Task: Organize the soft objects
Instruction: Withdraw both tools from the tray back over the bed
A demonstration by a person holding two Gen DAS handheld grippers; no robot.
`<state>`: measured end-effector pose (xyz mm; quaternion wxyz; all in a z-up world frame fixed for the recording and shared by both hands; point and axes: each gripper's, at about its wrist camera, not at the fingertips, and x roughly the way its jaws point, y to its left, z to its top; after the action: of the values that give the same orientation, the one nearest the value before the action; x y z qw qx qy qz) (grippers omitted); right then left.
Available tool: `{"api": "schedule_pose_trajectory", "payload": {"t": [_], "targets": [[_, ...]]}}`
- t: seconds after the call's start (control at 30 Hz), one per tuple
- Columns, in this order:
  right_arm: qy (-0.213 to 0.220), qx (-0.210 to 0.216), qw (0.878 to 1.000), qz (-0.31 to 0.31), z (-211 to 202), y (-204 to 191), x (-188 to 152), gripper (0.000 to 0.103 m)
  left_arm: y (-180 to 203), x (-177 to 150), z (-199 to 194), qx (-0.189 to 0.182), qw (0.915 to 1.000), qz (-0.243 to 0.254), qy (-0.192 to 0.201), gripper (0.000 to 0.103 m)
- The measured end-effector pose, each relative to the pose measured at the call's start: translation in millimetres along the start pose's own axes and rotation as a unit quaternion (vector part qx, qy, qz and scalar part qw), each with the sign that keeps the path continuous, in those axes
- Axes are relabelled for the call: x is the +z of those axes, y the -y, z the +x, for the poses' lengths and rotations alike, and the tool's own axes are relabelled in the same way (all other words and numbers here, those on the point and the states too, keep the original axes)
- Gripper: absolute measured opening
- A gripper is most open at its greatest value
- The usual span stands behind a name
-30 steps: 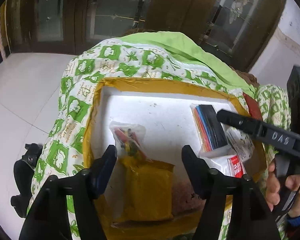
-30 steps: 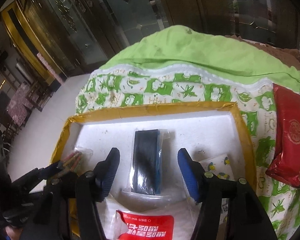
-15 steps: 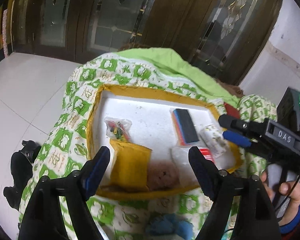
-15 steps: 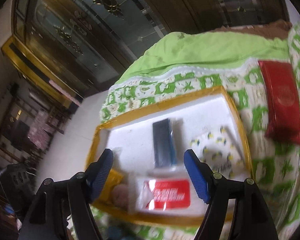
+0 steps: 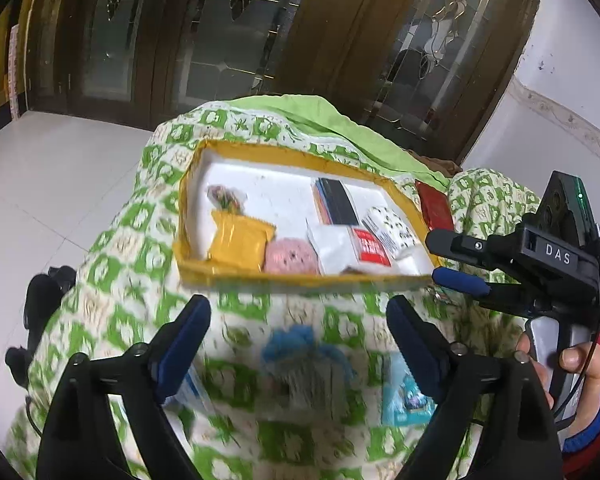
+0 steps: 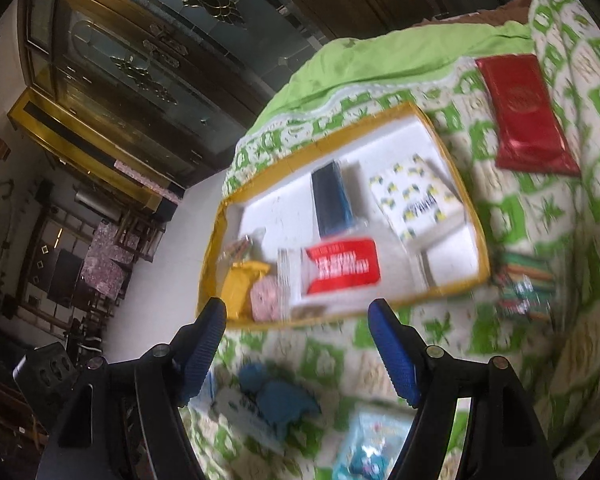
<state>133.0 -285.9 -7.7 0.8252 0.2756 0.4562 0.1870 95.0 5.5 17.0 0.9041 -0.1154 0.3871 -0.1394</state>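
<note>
Hovering over the green-and-white quilt [image 5: 112, 264], my left gripper [image 5: 298, 334] has its jaws opening wide with nothing between them, while my right gripper [image 6: 298, 346] stands open and empty too. Blurred at lower centre of the left wrist view, a blue knitted item [image 5: 300, 350] lies loose on the quilt, with a light-blue packet [image 5: 406, 398] at lower right; these look like the next soft objects to gather. To take the knit cleanly, I judge I should come down squarely over its bulk and close on the yarn, not the bedding underneath. At centre frame sits the yellow-rimmed white tray [image 5: 284, 280], already holding 6 things: a yellow pouch [image 5: 238, 242], a pink knitted piece [image 5: 290, 256], a white pack with a red label [image 5: 350, 244], a patterned tissue pack [image 5: 388, 228], a dark wrapped stack [image 5: 336, 202] and a small clear bag of coloured bits [image 5: 224, 196]. A red packet [image 6: 526, 110] at upper right of the right wrist view and a green-and-red packet [image 6: 524, 284] at right remain outside the tray.
</note>
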Motion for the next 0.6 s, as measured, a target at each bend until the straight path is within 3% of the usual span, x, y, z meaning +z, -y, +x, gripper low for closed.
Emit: {"api": "schedule_pose_trajectory", "payload": {"t": [0.2,0.6], "targets": [[-0.014,-0.01,1.0,-0.009,-8.5,4.4,-26.4,0.078,4.2,-23.6,-7.7,0.009,0.9999,-0.008,-0.006,0.1],[-0.045,-0.03,0.998,-0.037,-15.9,7.2,-71.7,0.078,9.7,-62.9,-15.6,0.03,0.9993,0.013,-0.018,0.102]]}}
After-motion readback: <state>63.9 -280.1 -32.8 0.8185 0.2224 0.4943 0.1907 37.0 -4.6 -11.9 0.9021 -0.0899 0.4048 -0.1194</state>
